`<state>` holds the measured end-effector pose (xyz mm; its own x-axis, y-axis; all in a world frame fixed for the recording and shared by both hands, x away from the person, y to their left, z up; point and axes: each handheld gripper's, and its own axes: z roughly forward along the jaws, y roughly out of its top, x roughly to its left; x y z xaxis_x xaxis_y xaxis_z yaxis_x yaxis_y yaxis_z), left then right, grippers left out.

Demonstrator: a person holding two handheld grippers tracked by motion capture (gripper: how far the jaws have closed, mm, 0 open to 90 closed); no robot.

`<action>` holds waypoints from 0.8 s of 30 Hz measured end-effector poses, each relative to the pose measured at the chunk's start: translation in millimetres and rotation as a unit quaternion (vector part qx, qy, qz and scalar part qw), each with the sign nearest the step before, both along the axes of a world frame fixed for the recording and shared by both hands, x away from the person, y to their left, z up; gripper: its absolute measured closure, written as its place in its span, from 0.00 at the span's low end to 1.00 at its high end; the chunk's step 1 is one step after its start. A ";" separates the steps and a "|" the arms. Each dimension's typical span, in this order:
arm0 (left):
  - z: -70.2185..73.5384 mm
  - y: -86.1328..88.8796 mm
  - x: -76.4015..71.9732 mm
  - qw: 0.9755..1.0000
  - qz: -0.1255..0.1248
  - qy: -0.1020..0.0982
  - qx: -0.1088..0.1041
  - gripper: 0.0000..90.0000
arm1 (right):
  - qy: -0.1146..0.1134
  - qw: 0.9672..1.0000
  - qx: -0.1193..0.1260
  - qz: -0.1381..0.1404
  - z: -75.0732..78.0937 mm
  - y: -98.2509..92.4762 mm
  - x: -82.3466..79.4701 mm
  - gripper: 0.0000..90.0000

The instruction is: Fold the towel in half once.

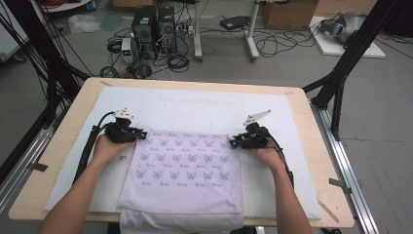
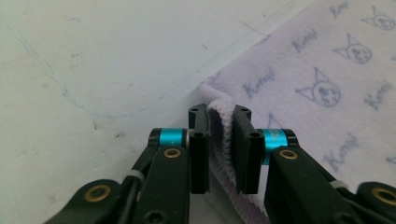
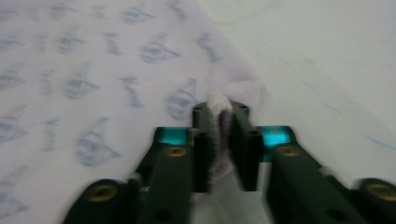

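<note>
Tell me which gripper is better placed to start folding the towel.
Neither clearly: the left gripper and right gripper each pinch a far corner of the towel, symmetrically. The left's grip looks sharper and fuller, so perhaps left.

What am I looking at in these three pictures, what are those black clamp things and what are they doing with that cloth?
A person sits at a table covered with a white mat and holds a hand-worked tool in each hand. Each tool ends in two black jaws that pinch together. The wide picture comes from a camera above the person, looking forward and down. The other two come from small cameras riding on each tool, looking along its jaws. On the mat lies a lilac towel printed with small cartoon faces; its near edge hangs over the table's front. The left gripper is shut on one far corner of the towel, and the right gripper is shut on the other.
</note>
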<state>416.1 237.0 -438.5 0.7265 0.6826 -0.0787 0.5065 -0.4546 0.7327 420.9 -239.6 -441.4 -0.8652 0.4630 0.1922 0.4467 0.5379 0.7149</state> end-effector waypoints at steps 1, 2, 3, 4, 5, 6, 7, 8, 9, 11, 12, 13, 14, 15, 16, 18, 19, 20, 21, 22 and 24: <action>1.0 -0.9 0.3 1.000 -0.002 -0.002 0.007 0.91 | -0.015 1.000 -0.017 0.007 1.3 4.4 -0.7 0.93; 3.3 -1.7 1.0 1.000 0.002 -0.007 0.015 0.92 | -0.024 0.999 -0.028 0.010 3.6 7.7 -1.3 0.94; 6.3 -2.3 2.2 1.000 0.009 -0.012 0.018 0.93 | -0.027 0.999 -0.034 0.005 6.6 8.8 0.1 0.94; 10.9 -2.5 3.9 1.000 0.012 -0.018 0.021 0.94 | -0.037 0.998 -0.044 -0.003 11.2 8.7 1.8 0.95; 16.7 -3.3 5.5 0.999 0.017 -0.027 0.019 0.94 | -0.043 0.998 -0.045 -0.012 17.0 7.5 4.1 0.95; 23.7 -4.3 7.5 0.999 0.021 -0.034 0.017 0.94 | -0.051 0.998 -0.042 -0.021 24.2 6.1 6.9 0.95; 29.8 -5.1 9.3 0.999 0.024 -0.043 0.019 0.94 | -0.060 0.997 -0.042 -0.028 32.2 5.1 9.2 0.95; 41.7 -5.7 12.8 0.998 0.029 -0.056 0.018 0.94 | -0.069 0.996 -0.043 -0.035 38.4 5.0 11.0 0.95; 52.1 -5.8 16.4 0.997 0.034 -0.062 0.014 0.94 | -0.082 0.995 -0.048 -0.041 49.3 4.7 14.4 0.95; 74.9 -6.1 22.9 0.996 0.043 -0.079 0.012 0.94 | -0.100 0.992 -0.051 -0.054 66.9 4.1 20.3 0.95; 86.7 -6.5 25.4 0.995 0.046 -0.090 0.007 0.94 | -0.108 0.991 -0.053 -0.058 76.4 3.4 23.1 0.95; 98.5 -6.9 27.7 0.994 0.048 -0.101 0.003 0.94 | -0.115 0.990 -0.055 -0.061 86.6 2.7 26.3 0.95; 110.1 -7.7 30.2 0.993 0.048 -0.110 0.003 0.94 | -0.126 0.988 -0.059 -0.062 97.2 2.0 29.2 0.95; 120.5 -9.0 32.3 0.991 0.050 -0.121 0.003 0.94 | -0.132 0.987 -0.059 -0.064 108.7 1.1 32.4 0.95; 129.8 -10.0 34.7 0.990 0.051 -0.131 0.004 0.94 | -0.140 0.986 -0.058 -0.067 120.2 0.3 35.2 0.95; 140.2 -10.9 40.6 0.989 0.054 -0.139 0.003 0.94 | -0.150 0.984 -0.063 -0.069 140.4 -0.2 42.2 0.95; 140.3 -11.3 43.6 0.988 0.058 -0.141 0.006 0.92 | -0.154 0.984 -0.065 -0.069 146.5 -0.1 45.7 0.93; 137.7 -11.1 46.2 0.988 0.065 -0.138 0.012 0.86 | -0.156 0.983 -0.068 -0.073 150.1 0.2 49.8 0.82; 133.3 -9.6 49.1 0.990 0.064 -0.122 0.014 0.80 | -0.162 0.980 -0.070 -0.094 151.1 0.3 52.5 0.74; 127.7 -7.6 50.4 0.992 0.064 -0.111 0.015 0.77 | -0.155 0.981 -0.055 -0.101 148.7 -1.4 55.0 0.72; 115.3 -1.9 47.5 0.992 0.066 -0.106 0.011 0.74 | -0.138 0.984 -0.045 -0.107 137.3 -3.5 56.9 0.66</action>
